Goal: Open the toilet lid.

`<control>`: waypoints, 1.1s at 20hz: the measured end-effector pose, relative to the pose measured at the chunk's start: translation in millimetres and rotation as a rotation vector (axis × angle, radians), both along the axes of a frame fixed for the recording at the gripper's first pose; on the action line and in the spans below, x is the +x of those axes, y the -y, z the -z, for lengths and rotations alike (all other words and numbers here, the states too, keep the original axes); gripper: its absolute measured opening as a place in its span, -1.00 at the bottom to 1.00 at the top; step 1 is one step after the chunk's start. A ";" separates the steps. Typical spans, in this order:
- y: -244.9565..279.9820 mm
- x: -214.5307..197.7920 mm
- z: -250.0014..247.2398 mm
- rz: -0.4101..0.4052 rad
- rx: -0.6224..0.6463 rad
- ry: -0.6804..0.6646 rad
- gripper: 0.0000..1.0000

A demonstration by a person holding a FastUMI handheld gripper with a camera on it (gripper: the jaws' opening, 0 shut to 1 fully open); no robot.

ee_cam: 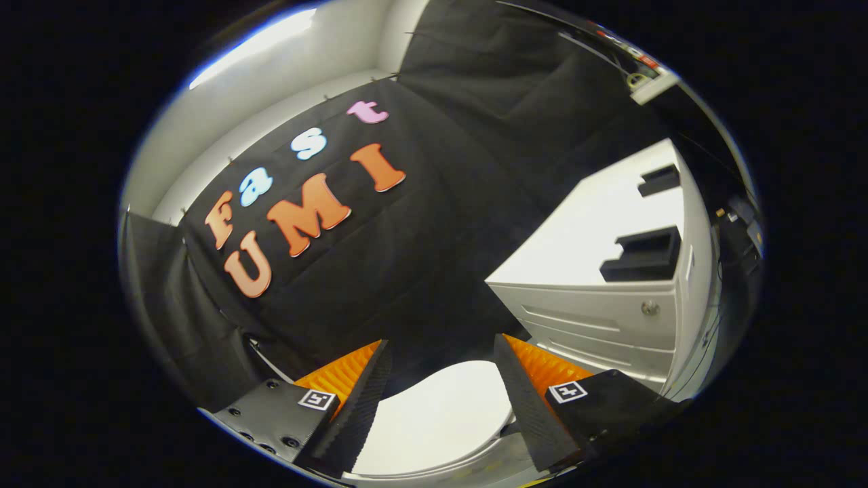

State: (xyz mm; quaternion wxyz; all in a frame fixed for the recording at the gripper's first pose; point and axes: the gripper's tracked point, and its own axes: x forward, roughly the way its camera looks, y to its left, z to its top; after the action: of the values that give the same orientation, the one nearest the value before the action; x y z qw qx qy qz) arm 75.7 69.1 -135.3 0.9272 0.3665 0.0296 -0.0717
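Gripper [441,352]: spread wide, 2 fingers parted, grasping nothing, hanging above the toilet with a clear gap down to it.
Fingers [366,400]: 1 at 7 o'clock, 1 at 5 o'clock, ribbed inner faces turned toward each other, tips aimed at the booth wall beyond; no contact with any object.
Finger markers [317,398]: 1 small square black-and-white tag on each finger mount, just behind the ribbed faces.
Toilet lid [441,420]: white, rounded, lying flat and closed, seen in the gap between the 2 fingers at 6 o'clock, below the tips; rounded end toward the wall, near end cut off under the gripper.
Toilet seat rim [475,461]: thin pale edge curving under the lid near the 5 o'clock finger.
Cabinet [597,318]: white, at 3 o'clock from the fingertips, standing just beside the toilet; drawer fronts facing the toilet, 1 small round metal knob [649,308] near its far corner.
Cabinet top: 2 black blocks [644,254], 1 nearer and larger, 1 farther and smaller, well apart.
Booth wall [434,224]: black cloth from 9 to 1 o'clock, creased, pale wall above it.
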 end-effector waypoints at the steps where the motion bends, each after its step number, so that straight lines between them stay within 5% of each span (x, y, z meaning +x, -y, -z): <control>1: 4.9 3.0 16.8 0.021 0.037 -0.024 0.96; 8: -5.0 15.1 135.1 0.042 0.166 -0.269 0.96; 15: -10.3 27.9 197.0 0.079 0.383 -0.338 0.93; 20: -17.4 35.9 220.5 0.069 0.524 -0.329 0.70; 22: -20.9 40.6 222.9 0.054 0.523 -0.322 0.44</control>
State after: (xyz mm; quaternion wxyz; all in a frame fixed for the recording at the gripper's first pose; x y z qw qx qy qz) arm 116.3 90.0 -358.2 0.7826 0.5772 0.1839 -0.1434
